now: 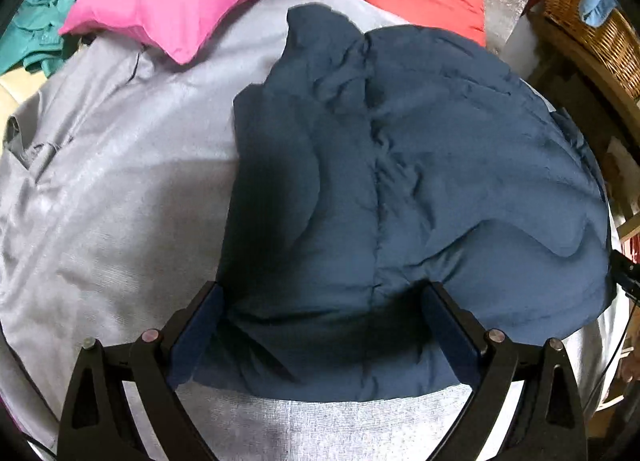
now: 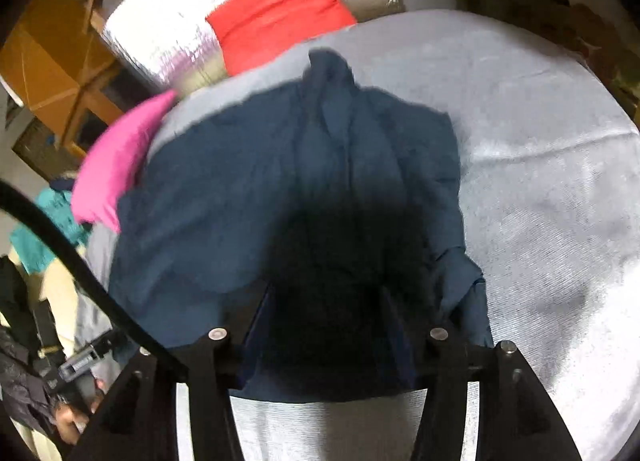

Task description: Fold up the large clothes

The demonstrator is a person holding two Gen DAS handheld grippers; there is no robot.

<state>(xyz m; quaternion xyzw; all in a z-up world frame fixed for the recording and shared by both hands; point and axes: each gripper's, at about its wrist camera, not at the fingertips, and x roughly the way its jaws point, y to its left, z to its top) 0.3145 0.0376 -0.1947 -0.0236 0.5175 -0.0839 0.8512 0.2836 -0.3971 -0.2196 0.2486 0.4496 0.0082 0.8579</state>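
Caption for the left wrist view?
Left gripper open over the navy garment's near hem on a grey sheet.

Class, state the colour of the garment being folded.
Dark navy blue garment, clearest in the left wrist view.

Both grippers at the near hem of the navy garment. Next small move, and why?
Probably close both on the hem. The left gripper and right gripper stand open astride the garment's near edge, cloth between the fingers, not yet pinched.
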